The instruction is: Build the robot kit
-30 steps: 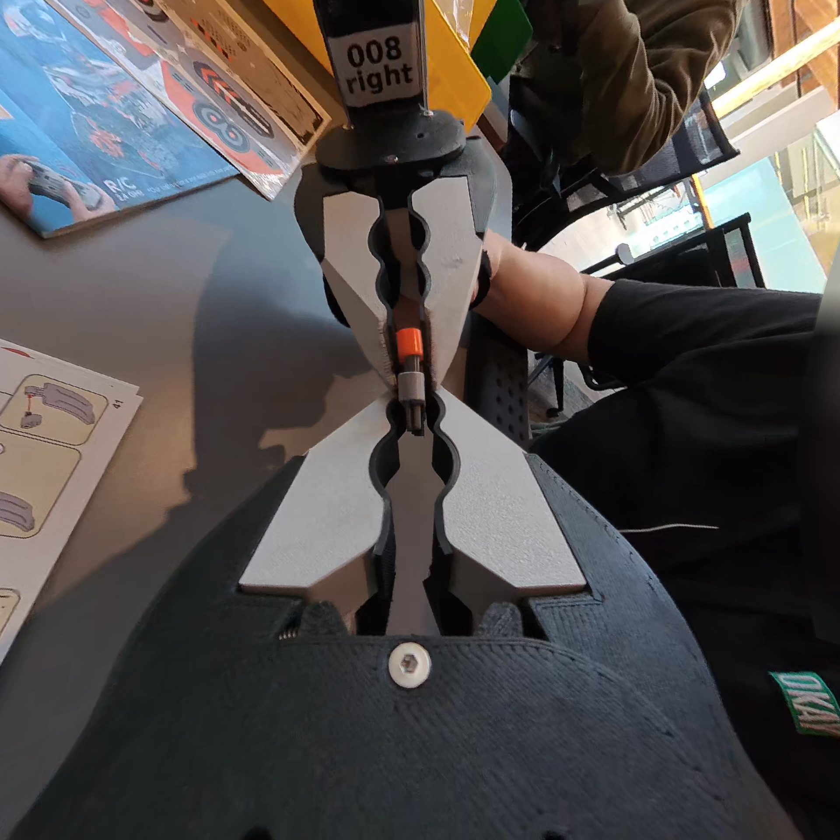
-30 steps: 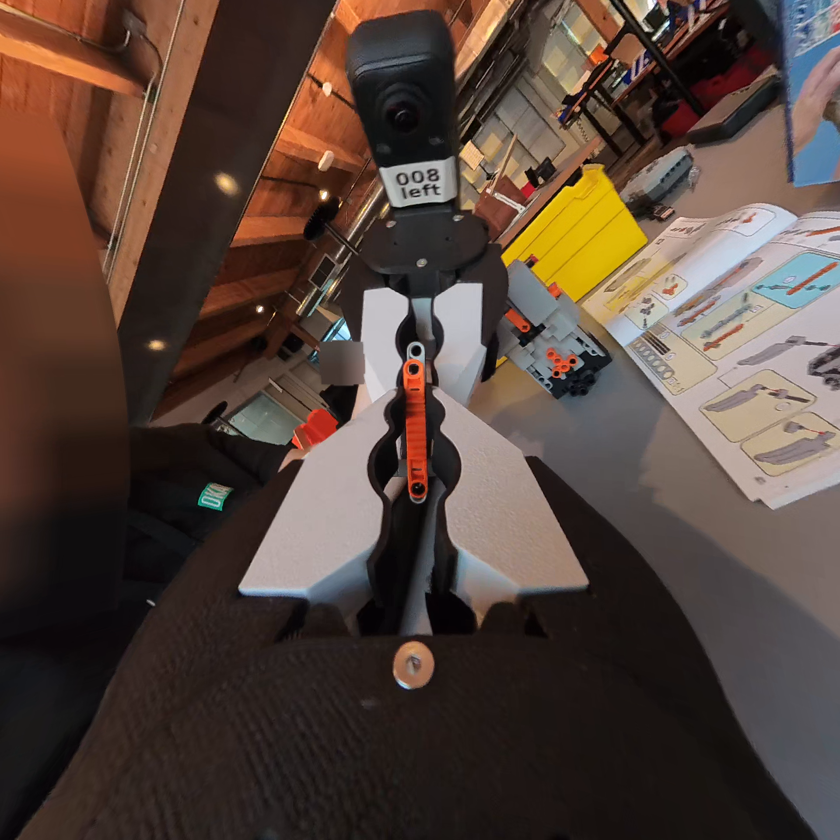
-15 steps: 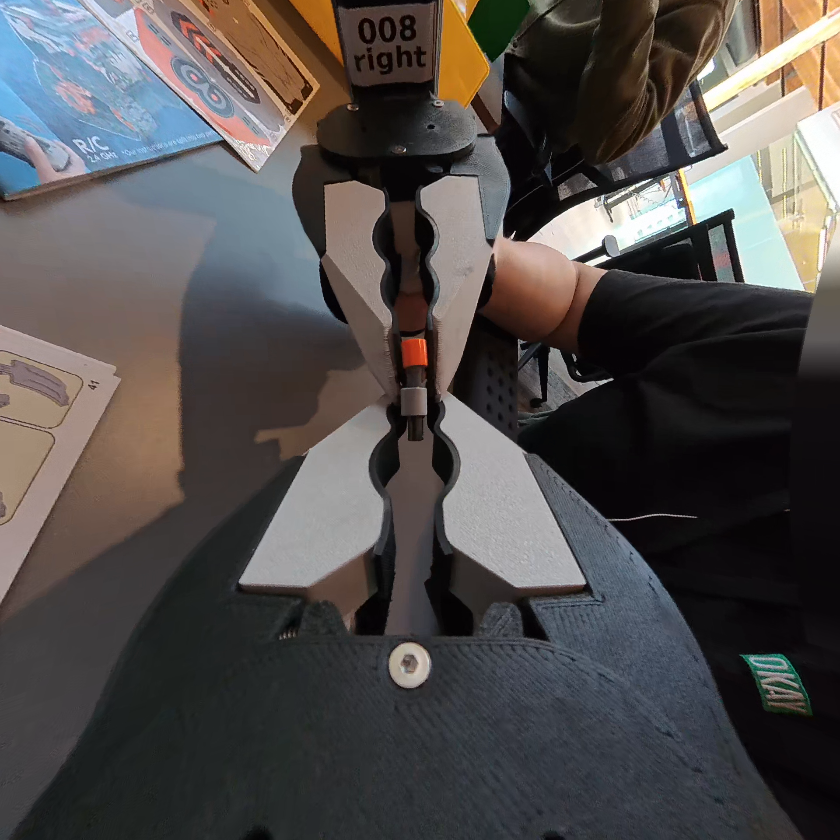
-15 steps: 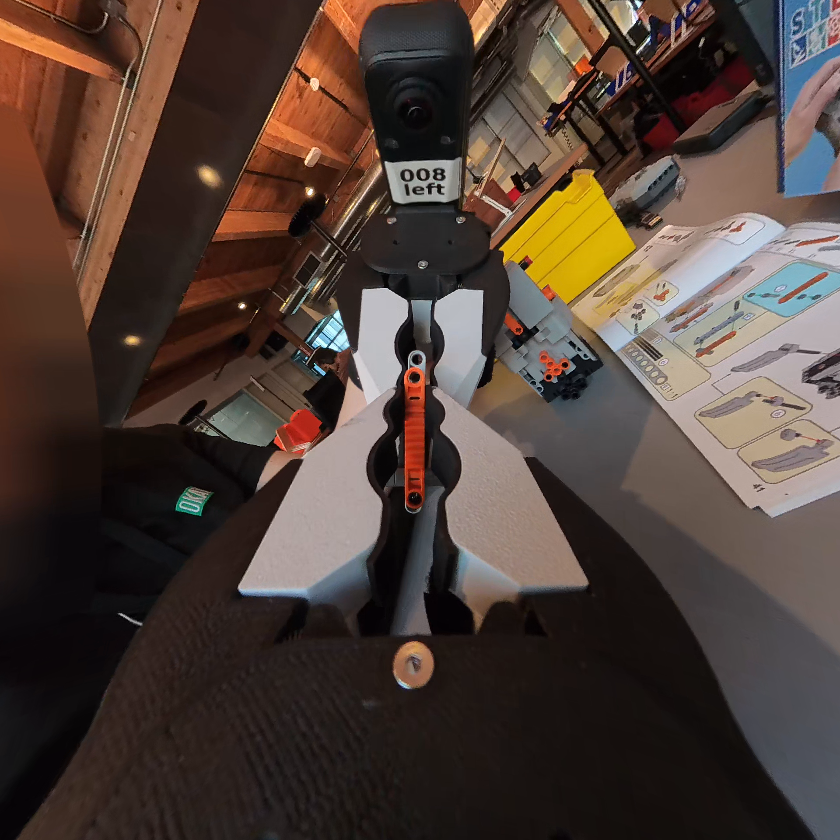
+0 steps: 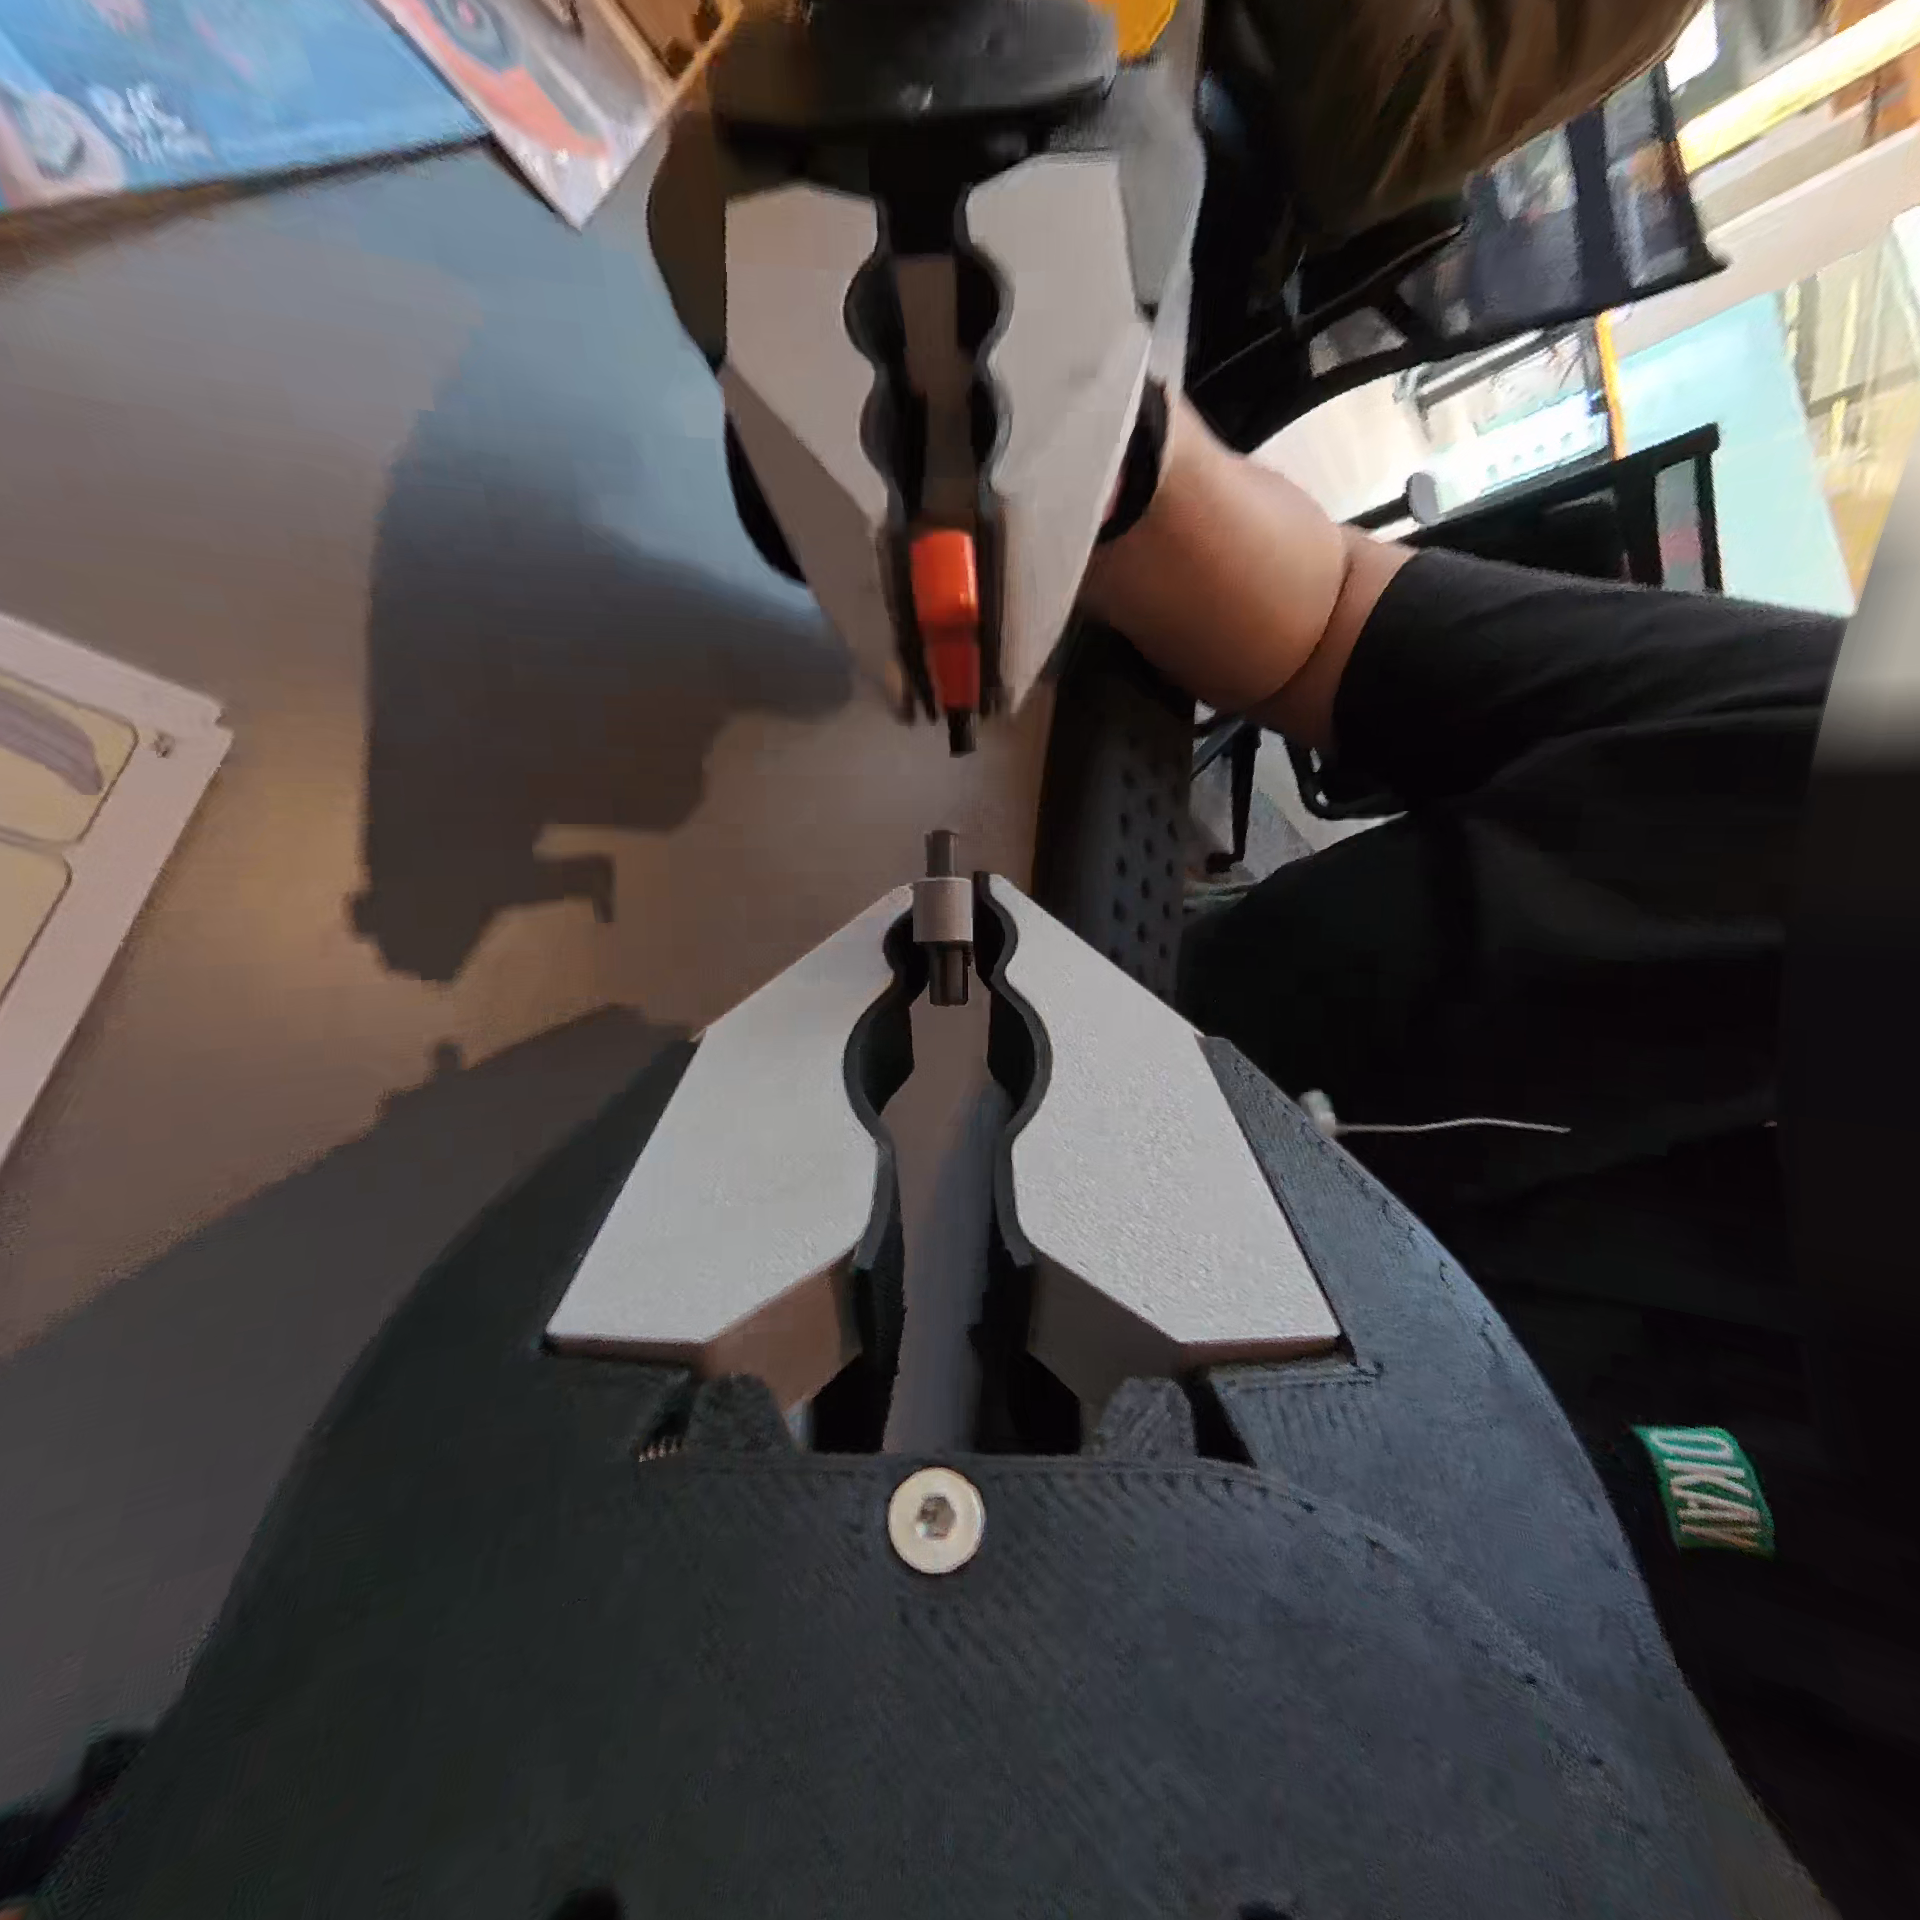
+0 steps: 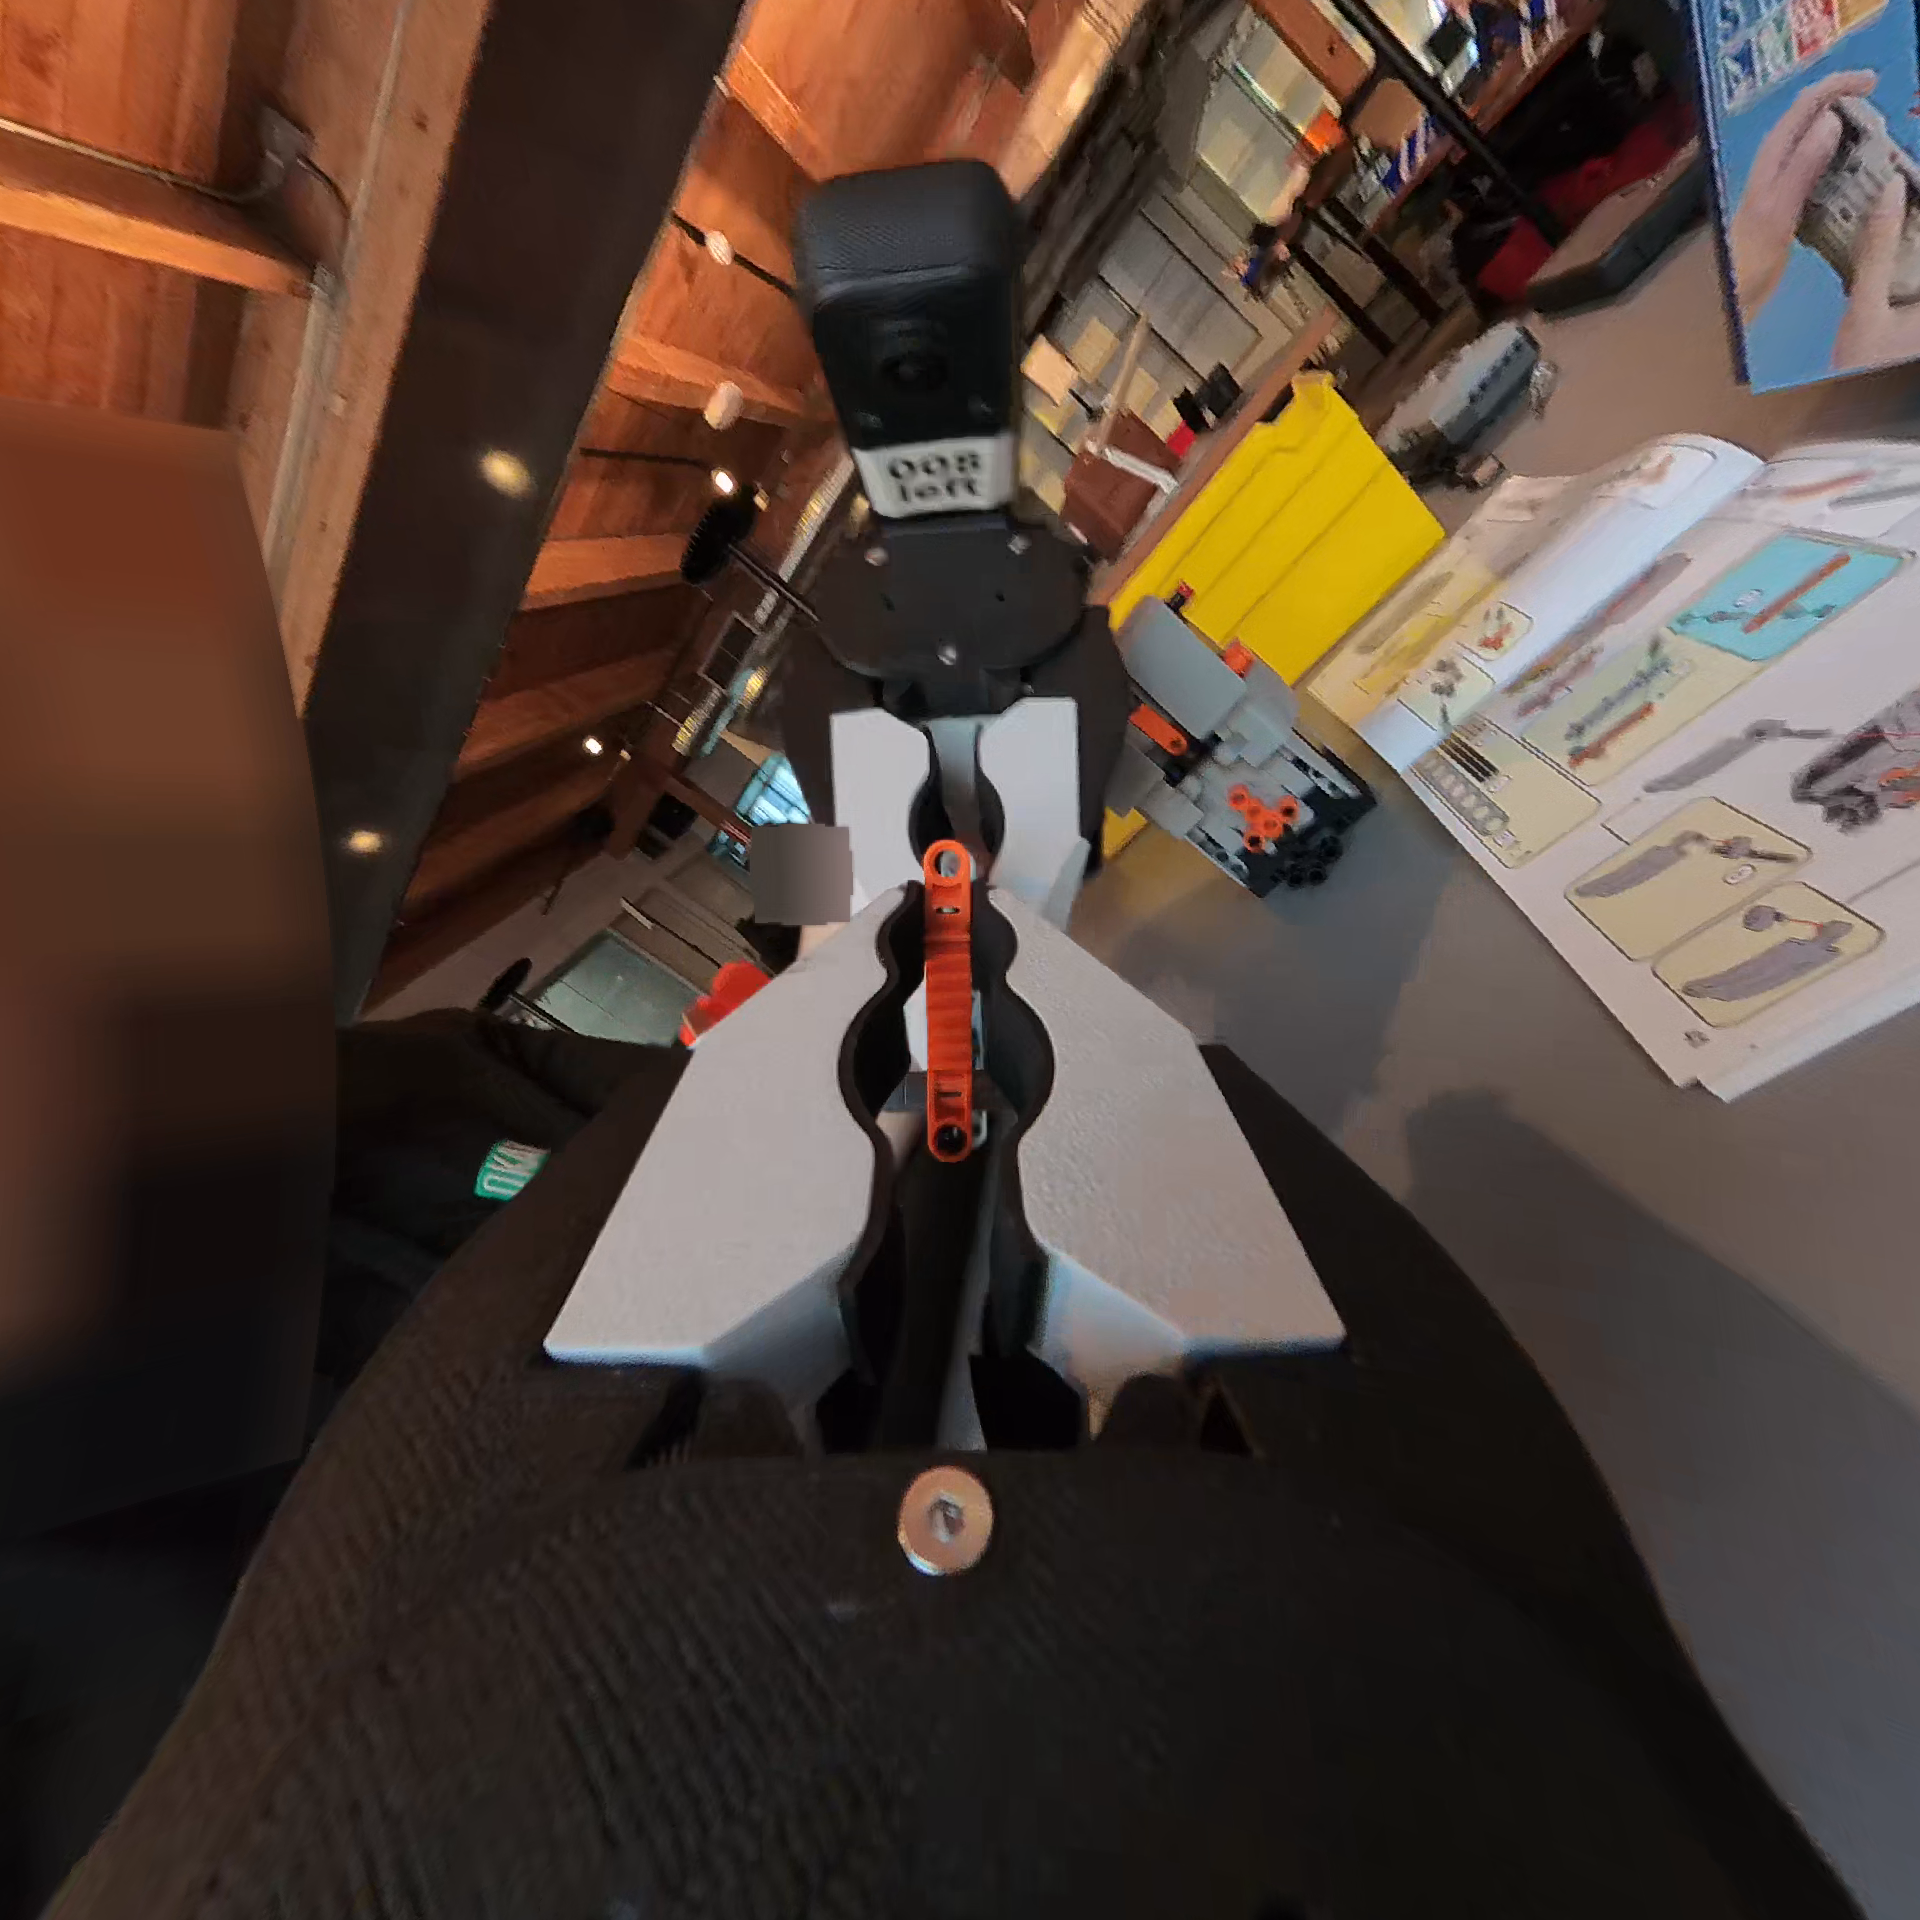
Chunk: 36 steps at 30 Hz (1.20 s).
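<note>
My left gripper is shut on a small grey bush with a dark pin through it, held at the fingertips. My right gripper faces it from above in the left wrist view, shut on an orange beam with a black pin sticking out of its end. A short gap separates the two pieces. In the right wrist view the right gripper holds the orange beam lengthwise between its fingers, and the left gripper stands just beyond it. Both are held above a grey table.
An open instruction booklet lies on the table to the right, and its corner shows in the left wrist view. A yellow bin and a grey and black brick model stand behind. A person's forearm holds the right gripper. Across from one pair of fingers to the other is roughly 5 centimeters.
The two held pieces were touching end to end. The grippers have now pulled apart, leaving a gap between the grey bush and the orange beam.
</note>
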Tool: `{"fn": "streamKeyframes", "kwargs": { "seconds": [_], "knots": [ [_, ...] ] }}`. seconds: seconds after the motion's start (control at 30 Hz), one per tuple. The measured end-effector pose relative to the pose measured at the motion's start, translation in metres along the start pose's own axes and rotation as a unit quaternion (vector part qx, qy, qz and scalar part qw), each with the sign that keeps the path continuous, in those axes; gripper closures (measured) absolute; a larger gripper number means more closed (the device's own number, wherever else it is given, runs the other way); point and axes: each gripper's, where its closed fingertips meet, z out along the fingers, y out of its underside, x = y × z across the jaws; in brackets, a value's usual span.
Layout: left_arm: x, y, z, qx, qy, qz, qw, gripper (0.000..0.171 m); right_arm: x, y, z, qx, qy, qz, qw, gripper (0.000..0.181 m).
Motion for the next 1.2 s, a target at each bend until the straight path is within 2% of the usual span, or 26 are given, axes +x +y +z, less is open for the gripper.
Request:
{"fn": "streamKeyframes", "kwargs": {
  "seconds": [0.07, 0.13, 0.27, 0.47, 0.57, 0.7, 0.97, 1.2],
  "knots": [
    [-0.003, 0.009, -0.01, -0.012, -0.032, 0.002, 0.999, 0.166, 0.011, 0.01, -0.005, -0.047, 0.054, -0.008, 0.997, 0.175],
    [0.002, 0.015, -0.024, -0.014, -0.051, 0.013, 0.999, 0.166, 0.027, 0.023, -0.012, -0.109, 0.134, -0.042, 0.984, 0.175],
    [0.033, 0.017, -0.043, 0.002, -0.05, 0.055, 0.997, 0.166, 0.06, 0.057, -0.031, -0.243, 0.276, -0.085, 0.926, 0.175],
    [0.04, 0.036, -0.058, -0.021, -0.089, 0.084, 0.992, 0.166, 0.084, 0.09, -0.035, -0.336, 0.327, -0.106, 0.877, 0.174],
    [0.035, 0.036, -0.062, -0.011, -0.083, 0.071, 0.994, 0.166, 0.083, 0.093, -0.026, -0.323, 0.298, -0.085, 0.894, 0.175],
    [0.031, 0.035, -0.061, -0.009, -0.076, 0.063, 0.995, 0.166, 0.086, 0.09, -0.025, -0.314, 0.284, -0.096, 0.901, 0.175],
    [0.032, 0.032, -0.057, -0.012, -0.071, 0.068, 0.995, 0.166, 0.088, 0.087, -0.027, -0.327, 0.276, -0.148, 0.892, 0.174],
    [0.033, 0.032, -0.057, -0.01, -0.072, 0.072, 0.995, 0.166, 0.093, 0.076, -0.032, -0.314, 0.296, -0.179, 0.884, 0.164]
  ]
}}
